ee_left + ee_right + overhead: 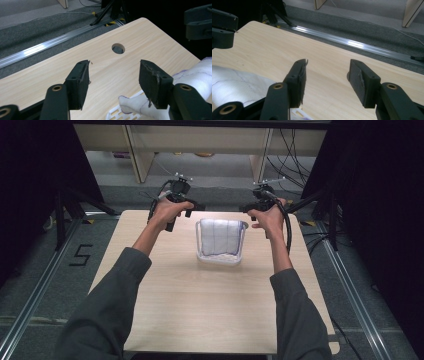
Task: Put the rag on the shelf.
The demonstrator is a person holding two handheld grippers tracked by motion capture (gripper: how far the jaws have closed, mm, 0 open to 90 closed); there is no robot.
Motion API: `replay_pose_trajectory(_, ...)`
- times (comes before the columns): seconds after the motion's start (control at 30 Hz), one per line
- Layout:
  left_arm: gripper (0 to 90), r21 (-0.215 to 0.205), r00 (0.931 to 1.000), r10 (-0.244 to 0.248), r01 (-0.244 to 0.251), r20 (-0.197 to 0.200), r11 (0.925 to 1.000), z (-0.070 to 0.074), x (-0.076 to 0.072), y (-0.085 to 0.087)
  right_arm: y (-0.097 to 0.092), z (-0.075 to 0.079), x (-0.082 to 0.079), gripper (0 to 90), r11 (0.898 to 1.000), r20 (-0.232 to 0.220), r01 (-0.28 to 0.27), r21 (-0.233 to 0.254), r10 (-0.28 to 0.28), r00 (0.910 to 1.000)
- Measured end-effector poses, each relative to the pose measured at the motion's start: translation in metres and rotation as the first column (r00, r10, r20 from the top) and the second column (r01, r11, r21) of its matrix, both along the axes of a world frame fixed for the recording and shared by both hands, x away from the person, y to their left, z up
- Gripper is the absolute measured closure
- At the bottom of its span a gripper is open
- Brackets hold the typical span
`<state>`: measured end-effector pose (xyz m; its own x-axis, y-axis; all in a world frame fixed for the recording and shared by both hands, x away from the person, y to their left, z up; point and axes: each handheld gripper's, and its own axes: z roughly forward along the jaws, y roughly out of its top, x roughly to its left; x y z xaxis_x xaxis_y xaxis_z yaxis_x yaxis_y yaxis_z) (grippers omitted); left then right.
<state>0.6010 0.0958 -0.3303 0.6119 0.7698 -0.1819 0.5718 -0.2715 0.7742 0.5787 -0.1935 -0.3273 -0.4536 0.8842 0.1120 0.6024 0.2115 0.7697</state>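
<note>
At the middle of the pale wooden table [175,310] sits a white slatted plastic basket [219,258] holding a white folded cloth [220,236], its long axis running toward the far edge. Left gripper [192,209] and right gripper [246,208] flank it, jaws apart and empty; nothing looks begun.

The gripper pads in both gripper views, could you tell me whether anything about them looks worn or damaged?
Yes. The left gripper has frayed pad edges, with loose threads on its right pad. The right gripper shows a scuffed right pad and a ragged tip on its left pad. Both are open, holding nothing.
</note>
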Motion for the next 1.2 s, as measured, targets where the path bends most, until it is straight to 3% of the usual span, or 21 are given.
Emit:
replay_pose_trajectory(0.13, 39.1, -0.003, 1.0, 0.0, 0.0, 0.002, 1.0, 0.004, -0.008, 0.007, -0.001, 0.001, -0.009, 46.8, 0.999, 0.012, -0.028, -0.025, 0.029, 0.9995)
replay_pose_trajectory(0.2, 39.0, -0.028, 0.9999, -0.012, 0.012, 0.009, 0.9995, 0.007, -0.015, 0.01, 0.0, 0.003, -0.014, 45.9, 1.0, -0.004, -0.021, -0.003, 0.021, 0.9998)
replay_pose_trajectory(0.37, 37.5, -0.024, 0.9993, -0.025, 0.025, 0.028, 0.9994, 0.013, -0.03, 0.015, 0.0, 0.01, -0.027, 44.6, 0.998, 0.023, -0.054, -0.019, 0.054, 0.9983)
replay_pose_trajectory(0.4, 36.9, -0.025, 0.9992, -0.026, 0.027, 0.029, 0.9993, 0.013, -0.033, 0.016, -0.001, 0.011, -0.029, 44.4, 0.997, 0.047, -0.069, -0.022, 0.07, 0.9964)
replay_pose_trajectory(0.47, 36.7, -0.043, 0.9989, -0.033, 0.034, 0.034, 0.9985, 0.013, -0.039, 0.018, 0.0, 0.014, -0.036, 43.6, 0.997, 0.034, -0.071, -0.011, 0.072, 0.9968)
replay_pose_trajectory(0.53, 36.7, -0.039, 0.9989, -0.031, 0.032, 0.036, 0.9987, 0.012, -0.045, 0.021, 0.001, 0.014, -0.04, 43.3, 0.996, 0.066, -0.09, -0.019, 0.092, 0.9936)
replay_pose_trajectory(0.67, 34.9, -0.072, 0.9985, -0.035, 0.038, 0.042, 0.9967, 0.013, -0.058, 0.026, 0.003, 0.014, -0.051, 42.0, 0.994, 0.08, -0.1, -0.032, 0.103, 0.9915)
replay_pose_trajectory(0.73, 34.4, -0.059, 0.9979, -0.042, 0.045, 0.05, 0.9973, 0.014, -0.066, 0.031, 0.002, 0.016, -0.056, 41.5, 0.993, 0.073, -0.113, -0.022, 0.114, 0.9908)
replay_pose_trajectory(0.87, 32.3, -0.084, 0.9972, -0.042, 0.047, 0.061, 0.9954, 0.013, -0.077, 0.034, 0.002, 0.015, -0.066, 40.1, 0.992, 0.087, -0.127, -0.019, 0.128, 0.9879)
replay_pose_trajectory(1.1, 30.0, -0.054, 0.9949, -0.06, 0.065, 0.081, 0.9964, 0.006, -0.101, 0.034, 0.007, 0.013, -0.081, 34.9, 0.992, 0.107, -0.126, 0.006, 0.125, 0.9863)
replay_pose_trajectory(1.13, 30.0, -0.043, 0.9939, -0.075, 0.078, 0.081, 0.996, 0.005, -0.106, 0.034, 0.006, 0.013, -0.082, 34.2, 0.99, 0.119, -0.141, -0.014, 0.142, 0.9827)
replay_pose_trajectory(1.2, 29.8, -0.062, 0.9923, -0.076, 0.083, 0.097, 0.9947, 0.002, -0.116, 0.035, 0.007, 0.012, -0.087, 33.6, 0.992, 0.119, -0.127, 0.012, 0.125, 0.985)
